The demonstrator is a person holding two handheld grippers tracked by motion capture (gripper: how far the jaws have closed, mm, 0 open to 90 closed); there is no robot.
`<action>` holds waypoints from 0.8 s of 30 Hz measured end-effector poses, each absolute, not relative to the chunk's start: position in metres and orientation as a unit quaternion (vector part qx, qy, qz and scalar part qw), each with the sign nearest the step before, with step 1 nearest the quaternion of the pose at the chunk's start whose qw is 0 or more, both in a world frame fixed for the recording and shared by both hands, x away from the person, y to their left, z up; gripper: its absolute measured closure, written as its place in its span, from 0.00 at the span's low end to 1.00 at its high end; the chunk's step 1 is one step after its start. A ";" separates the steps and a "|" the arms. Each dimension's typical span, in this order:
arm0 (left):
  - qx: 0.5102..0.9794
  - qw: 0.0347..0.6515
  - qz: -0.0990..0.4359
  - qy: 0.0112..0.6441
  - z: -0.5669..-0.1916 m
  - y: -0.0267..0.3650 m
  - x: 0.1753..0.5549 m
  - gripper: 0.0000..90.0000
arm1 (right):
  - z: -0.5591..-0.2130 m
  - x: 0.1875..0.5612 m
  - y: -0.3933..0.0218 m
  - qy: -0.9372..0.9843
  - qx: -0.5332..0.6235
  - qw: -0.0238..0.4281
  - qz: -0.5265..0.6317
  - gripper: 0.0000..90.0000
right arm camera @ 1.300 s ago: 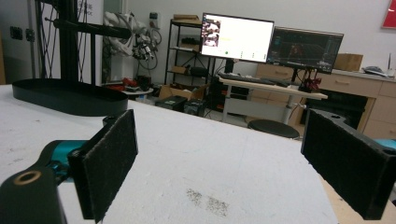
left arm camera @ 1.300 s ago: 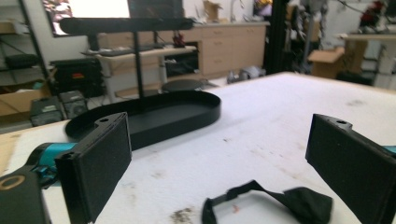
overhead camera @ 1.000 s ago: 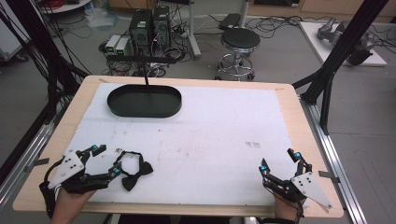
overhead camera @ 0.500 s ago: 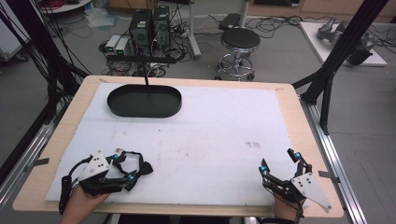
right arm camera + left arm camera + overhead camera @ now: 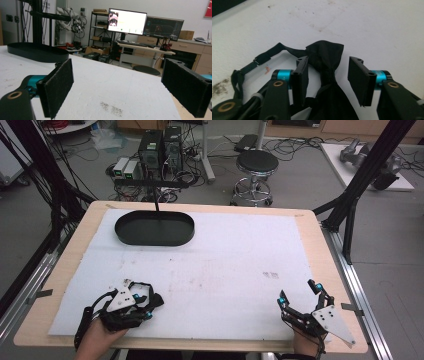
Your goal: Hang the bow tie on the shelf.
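**Bow tie between my left jaws at the table's near-left corner**

The black bow tie point(image 5: 325, 65) lies on the white mat point(image 5: 210, 270) near the table's point(image 5: 320, 235) near-left corner, and my left gripper point(image 5: 328, 77) sits over it; in the left gripper view its pinched knot runs up the gap between my two jaws, which stand apart on either side of it, the left one just beside the cloth, the right one clear of it; I grip nothing yet; a thin black strap point(image 5: 257, 62) with a small clasp trails from the tie to the left across the mat; in the high view the left gripper point(image 5: 145, 307) hides most of the tie; my right gripper point(image 5: 299, 294) rests near the table's near-right corner, well apart from the tie, its jaws spread wide with bare mat between them; in the right gripper view those pads point(image 5: 58, 87) frame a faint dark smudge point(image 5: 111, 108) on the mat; a black oval tray point(image 5: 155, 228) sits near the table's far-left corner, a thin black post point(image 5: 156, 200) rising behind it; beyond the table's far edge a round stool point(image 5: 256, 165) stands on the floor.
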State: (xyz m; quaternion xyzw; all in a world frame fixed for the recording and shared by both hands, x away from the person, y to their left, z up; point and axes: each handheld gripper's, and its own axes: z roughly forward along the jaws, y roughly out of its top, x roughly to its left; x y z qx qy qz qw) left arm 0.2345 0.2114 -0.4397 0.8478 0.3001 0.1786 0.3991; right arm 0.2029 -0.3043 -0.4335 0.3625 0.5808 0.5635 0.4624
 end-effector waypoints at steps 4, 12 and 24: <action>0.852 0.389 0.181 0.301 -0.442 0.210 0.235 0.65 | -0.434 0.203 -0.304 0.582 0.362 0.463 0.563 0.11; 0.854 0.381 0.174 0.308 -0.444 0.209 0.235 0.83 | -0.434 0.203 -0.304 0.580 0.363 0.461 0.565 0.11; 0.829 0.435 0.194 0.291 -0.433 0.217 0.230 0.85 | -0.434 0.202 -0.304 0.580 0.363 0.463 0.563 0.11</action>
